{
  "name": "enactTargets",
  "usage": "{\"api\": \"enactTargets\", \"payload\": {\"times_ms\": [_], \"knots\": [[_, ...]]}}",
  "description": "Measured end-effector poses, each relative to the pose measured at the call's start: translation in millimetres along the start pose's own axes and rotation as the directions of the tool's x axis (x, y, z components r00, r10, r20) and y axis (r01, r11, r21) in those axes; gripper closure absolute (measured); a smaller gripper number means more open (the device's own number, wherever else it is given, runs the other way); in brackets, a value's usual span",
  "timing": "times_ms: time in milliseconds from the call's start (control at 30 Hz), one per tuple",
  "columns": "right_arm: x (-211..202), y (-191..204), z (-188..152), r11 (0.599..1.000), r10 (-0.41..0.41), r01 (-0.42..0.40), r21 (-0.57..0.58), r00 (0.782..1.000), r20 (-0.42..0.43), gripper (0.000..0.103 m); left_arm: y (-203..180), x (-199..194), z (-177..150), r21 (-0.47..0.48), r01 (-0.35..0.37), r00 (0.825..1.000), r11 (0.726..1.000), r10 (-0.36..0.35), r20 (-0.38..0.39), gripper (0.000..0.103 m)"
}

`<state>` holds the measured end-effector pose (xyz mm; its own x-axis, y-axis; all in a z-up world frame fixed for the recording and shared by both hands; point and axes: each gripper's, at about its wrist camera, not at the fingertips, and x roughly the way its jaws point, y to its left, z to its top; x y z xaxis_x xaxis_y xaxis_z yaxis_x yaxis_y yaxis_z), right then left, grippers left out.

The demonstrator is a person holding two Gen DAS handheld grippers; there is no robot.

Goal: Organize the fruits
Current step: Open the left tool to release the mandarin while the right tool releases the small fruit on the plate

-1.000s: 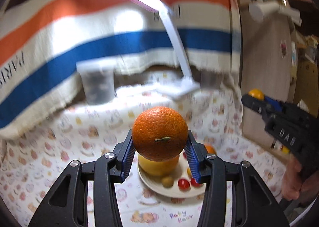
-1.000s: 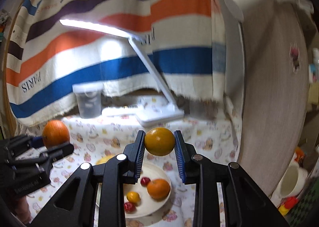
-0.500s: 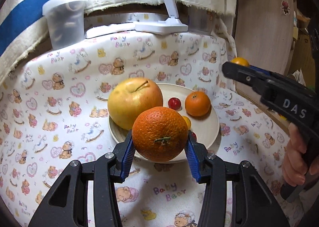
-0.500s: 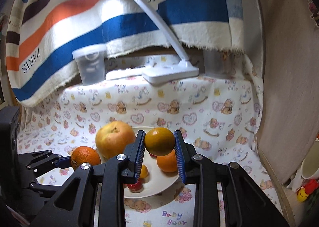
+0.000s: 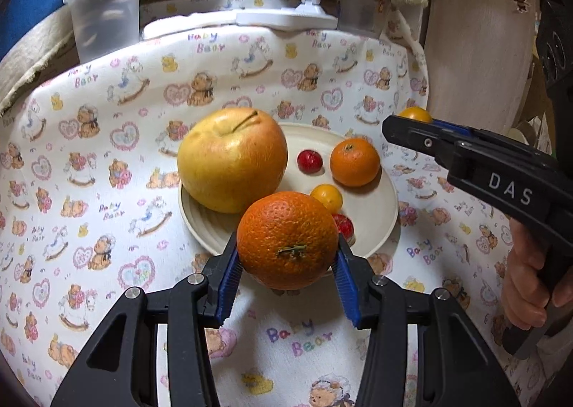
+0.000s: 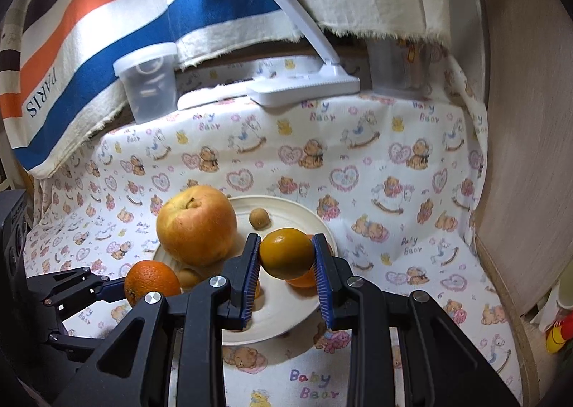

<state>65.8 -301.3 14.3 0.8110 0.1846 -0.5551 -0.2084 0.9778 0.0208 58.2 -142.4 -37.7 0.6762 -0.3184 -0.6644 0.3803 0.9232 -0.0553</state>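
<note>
I am holding a large round orange (image 5: 287, 240) clamped in the left gripper (image 5: 286, 263) over the cream ceramic plate's (image 5: 383, 206) near rim; right gripper (image 6: 286, 265) is clamping a small yellow-orange citrus (image 6: 285, 253). Lowering slowly into bare plate space before releasing.

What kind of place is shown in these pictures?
Probably a home, perhaps a child's corner: a Baby Bear tablecloth, a white desk lamp, and a plate of fruit.

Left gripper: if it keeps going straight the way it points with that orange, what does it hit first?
Probably the plate: the left gripper aims the orange at its near rim, with the yellow tomato and big apple just beyond. Depth is unclear, so it might pass above the rim.
</note>
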Motion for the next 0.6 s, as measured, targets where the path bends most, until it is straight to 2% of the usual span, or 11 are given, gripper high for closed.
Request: {"api": "enactTargets", "payload": {"times_ms": [467, 600], "knots": [[4.2, 0.6, -1.3, 1.000, 0.023, -0.023, 0.006, 0.999, -0.029, 0.073, -0.7, 1.5, 1.5, 0.015, 0.001, 1.000, 1.000, -0.001, -0.010, 0.055], [7.5, -1.0, -2.4, 0.999, 0.035, -0.034, 0.020, 0.998, -0.048, 0.073, -2.7, -1.6, 0.7, 0.032, -0.009, 1.000, 0.999, 0.009, 0.004, 0.046]]}}
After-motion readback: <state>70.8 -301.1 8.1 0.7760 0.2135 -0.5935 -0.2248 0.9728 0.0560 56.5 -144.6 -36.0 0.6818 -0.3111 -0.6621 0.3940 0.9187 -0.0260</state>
